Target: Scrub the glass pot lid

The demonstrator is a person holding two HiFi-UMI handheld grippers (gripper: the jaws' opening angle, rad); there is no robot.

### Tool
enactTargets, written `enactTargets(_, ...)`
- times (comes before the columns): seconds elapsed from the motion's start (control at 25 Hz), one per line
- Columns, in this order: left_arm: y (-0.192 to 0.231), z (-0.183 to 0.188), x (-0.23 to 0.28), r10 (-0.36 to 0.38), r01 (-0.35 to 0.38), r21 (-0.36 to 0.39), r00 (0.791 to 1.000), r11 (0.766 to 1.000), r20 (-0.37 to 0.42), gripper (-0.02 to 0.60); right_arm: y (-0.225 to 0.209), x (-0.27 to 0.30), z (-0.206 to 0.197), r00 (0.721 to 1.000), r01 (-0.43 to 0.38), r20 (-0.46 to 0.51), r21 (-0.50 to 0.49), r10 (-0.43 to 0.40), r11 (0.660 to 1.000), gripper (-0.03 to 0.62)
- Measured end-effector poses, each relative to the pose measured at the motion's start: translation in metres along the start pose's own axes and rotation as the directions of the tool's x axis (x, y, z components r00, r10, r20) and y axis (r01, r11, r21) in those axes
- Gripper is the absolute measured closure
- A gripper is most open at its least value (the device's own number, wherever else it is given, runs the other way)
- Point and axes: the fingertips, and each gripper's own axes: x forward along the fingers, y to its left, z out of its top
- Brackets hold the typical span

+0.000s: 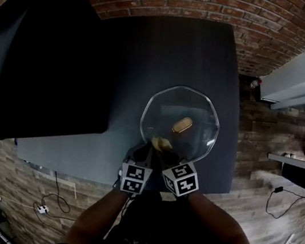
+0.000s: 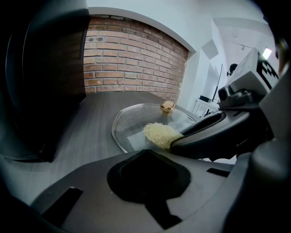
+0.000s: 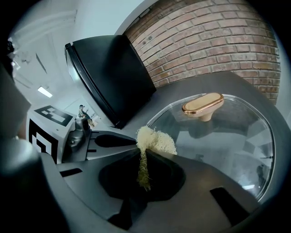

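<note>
The glass pot lid point(image 1: 200, 112) lies flat on the dark table point(image 1: 66, 153), its gold knob point(image 1: 182, 125) on top. A pale yellow scrubber point(image 1: 161, 143) rests on the lid's near part, and my right gripper point(image 1: 164, 153) is shut on it. In the right gripper view a strand of the scrubber point(image 3: 154, 140) runs down between the jaws of that gripper point(image 3: 144, 157), with the knob point(image 3: 203, 104) beyond. My left gripper point(image 1: 140, 156) is shut right beside it at the lid's near rim. In the left gripper view the rim point(image 2: 117, 136) disappears behind that gripper point(image 2: 146, 154).
A large black slab-like object point(image 1: 52, 61) covers the table's left half. The table's near edge point(image 1: 91, 176) runs just in front of the grippers, its right edge point(image 1: 231, 161) close to the lid. Brick floor and cables point(image 1: 55, 203) lie below.
</note>
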Motion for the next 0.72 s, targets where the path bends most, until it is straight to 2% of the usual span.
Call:
enactTargets(0.28,-0.001,-0.001,-0.002,0.010,-0.010,0.001,1.000,1.000,-0.002,0.549,-0.002,-0.004,0.000,1.000,-0.015,-0.003,0.013,0.015,1.000,0.553)
enactTargets(0.72,0.000,-0.001,0.000,0.025,-0.025,-0.010,1.000,1.000,0.002,0.549,-0.030,-0.022,0.007,1.000,-0.002,0.010,0.063,0.001,0.998,0.553)
